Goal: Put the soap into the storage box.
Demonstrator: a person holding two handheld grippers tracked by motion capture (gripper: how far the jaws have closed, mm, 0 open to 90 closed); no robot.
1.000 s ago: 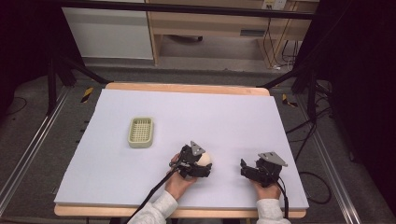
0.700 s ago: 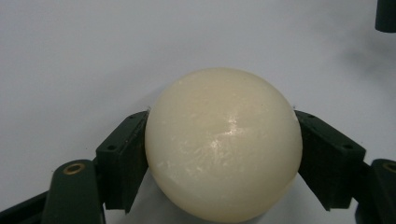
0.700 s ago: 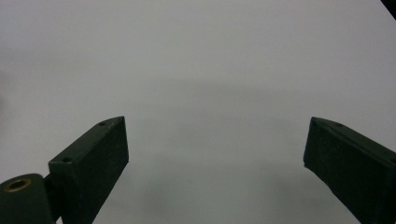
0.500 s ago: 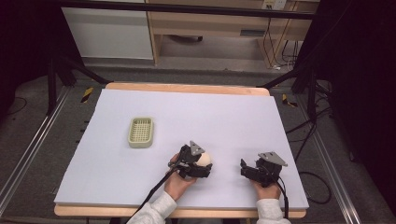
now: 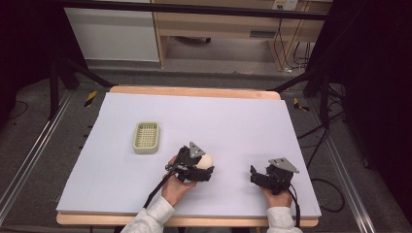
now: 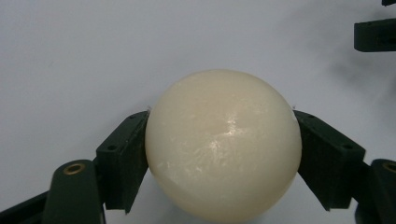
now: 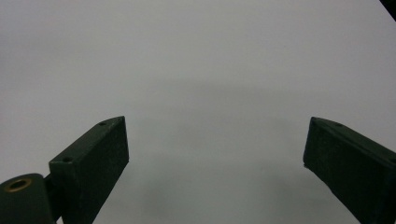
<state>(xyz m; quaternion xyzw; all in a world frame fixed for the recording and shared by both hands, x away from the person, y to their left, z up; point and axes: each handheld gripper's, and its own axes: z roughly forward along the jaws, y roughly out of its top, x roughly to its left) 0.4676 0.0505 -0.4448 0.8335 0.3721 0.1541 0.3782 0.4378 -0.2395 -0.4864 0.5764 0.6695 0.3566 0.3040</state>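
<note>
1. Cream ball (image 6: 223,147) near the tabletop's (image 5: 233,121) front, pinched between both jaws of the left gripper (image 5: 206,165).
2. Ball possibly resting on the surface; contact not clear.
3. Right gripper (image 7: 215,144) to its right, well apart, jaws spread, nothing between them.
4. Pale green basket (image 5: 146,137) farther back-left, apart from the ball.

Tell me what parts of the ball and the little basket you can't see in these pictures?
- Ball: its underside is cut off by the bottom edge of the left gripper view.
- Ball, high view: the left tool covers most of it.
- Basket: too small in the high view to tell what is inside.
</note>
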